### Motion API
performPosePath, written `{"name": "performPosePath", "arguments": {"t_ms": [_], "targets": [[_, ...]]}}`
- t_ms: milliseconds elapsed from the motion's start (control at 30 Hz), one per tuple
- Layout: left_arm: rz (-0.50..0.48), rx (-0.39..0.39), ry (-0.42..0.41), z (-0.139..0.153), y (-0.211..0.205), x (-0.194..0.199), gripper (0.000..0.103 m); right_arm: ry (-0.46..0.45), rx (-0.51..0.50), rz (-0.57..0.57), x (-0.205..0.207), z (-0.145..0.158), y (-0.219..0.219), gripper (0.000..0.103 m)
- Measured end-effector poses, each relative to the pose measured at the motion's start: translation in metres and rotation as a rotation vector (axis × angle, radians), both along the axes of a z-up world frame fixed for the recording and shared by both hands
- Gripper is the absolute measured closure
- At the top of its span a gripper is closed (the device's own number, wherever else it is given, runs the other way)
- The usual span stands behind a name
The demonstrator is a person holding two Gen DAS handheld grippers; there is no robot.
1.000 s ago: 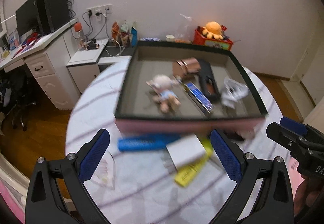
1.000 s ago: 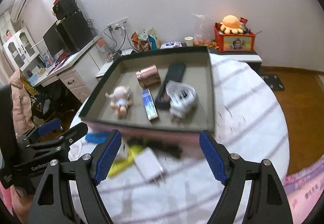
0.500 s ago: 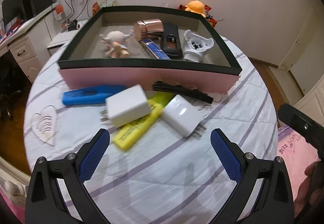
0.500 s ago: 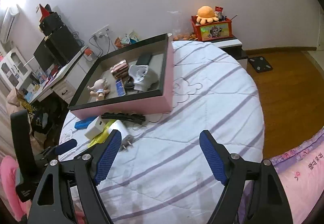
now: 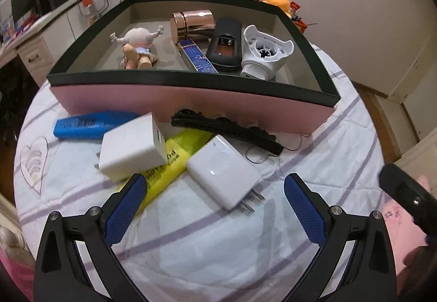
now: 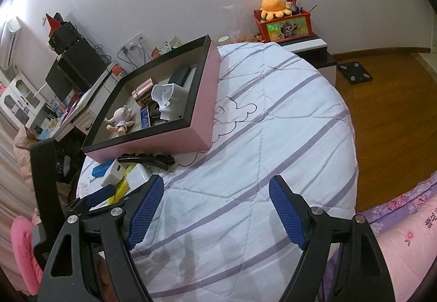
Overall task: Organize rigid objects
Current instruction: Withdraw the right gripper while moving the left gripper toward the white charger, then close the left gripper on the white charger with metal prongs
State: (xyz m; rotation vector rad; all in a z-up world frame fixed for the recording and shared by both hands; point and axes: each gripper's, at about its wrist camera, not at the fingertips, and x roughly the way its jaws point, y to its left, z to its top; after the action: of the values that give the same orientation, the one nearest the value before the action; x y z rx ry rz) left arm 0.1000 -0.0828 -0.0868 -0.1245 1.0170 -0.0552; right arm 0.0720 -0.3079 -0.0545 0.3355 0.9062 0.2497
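Note:
A pink box with a dark rim holds a doll, a copper cylinder, a blue stick, a black remote and a white plastic part. In front of it lie a blue case, two white chargers, a yellow tube and a black hair clip. My left gripper is open just before the chargers. My right gripper is open and empty over bare quilt, right of the pile.
The items lie on a round bed with a white striped quilt. A desk with monitors stands to the left. A red box with an orange plush sits on a cabinet behind. Wooden floor is to the right.
The left gripper has drawn back from the box and lowered toward the chargers. The right gripper has swung right and back, away from the box.

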Motion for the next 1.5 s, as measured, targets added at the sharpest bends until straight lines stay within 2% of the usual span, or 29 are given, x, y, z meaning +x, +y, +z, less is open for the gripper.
{"name": "performPosePath", "arguments": {"t_ms": [233, 400, 533, 667, 800, 867, 1200, 1500], "targets": [[-0.013, 0.011, 0.046, -0.015, -0.009, -0.001, 0.002, 0.004, 0.017, 0.0, 0.006, -0.004, -0.005, 0.022], [0.027, 0.059, 0.016, -0.021, -0.003, 0.012, 0.002, 0.008, 0.018, -0.002, 0.004, -0.005, -0.006, 0.022], [0.014, 0.093, -0.003, -0.024, -0.002, 0.015, 0.003, 0.012, 0.017, -0.007, 0.004, -0.005, -0.005, 0.022], [-0.01, 0.093, -0.016, -0.02, 0.002, 0.013, 0.019, 0.017, 0.01, 0.001, 0.006, -0.005, 0.0, 0.022], [-0.045, 0.082, -0.024, -0.016, 0.01, 0.007, 0.043, 0.017, 0.001, 0.016, 0.007, -0.004, 0.008, 0.022], [-0.061, 0.076, -0.024, -0.014, 0.013, 0.004, 0.048, 0.018, -0.002, 0.02, 0.007, -0.003, 0.012, 0.022], [-0.108, 0.022, -0.015, -0.011, 0.023, -0.008, 0.054, 0.02, -0.019, 0.032, 0.008, 0.0, 0.023, 0.022], [-0.133, 0.023, -0.042, 0.005, 0.024, -0.021, 0.054, 0.016, -0.024, 0.023, 0.009, 0.003, 0.023, 0.022]]}}
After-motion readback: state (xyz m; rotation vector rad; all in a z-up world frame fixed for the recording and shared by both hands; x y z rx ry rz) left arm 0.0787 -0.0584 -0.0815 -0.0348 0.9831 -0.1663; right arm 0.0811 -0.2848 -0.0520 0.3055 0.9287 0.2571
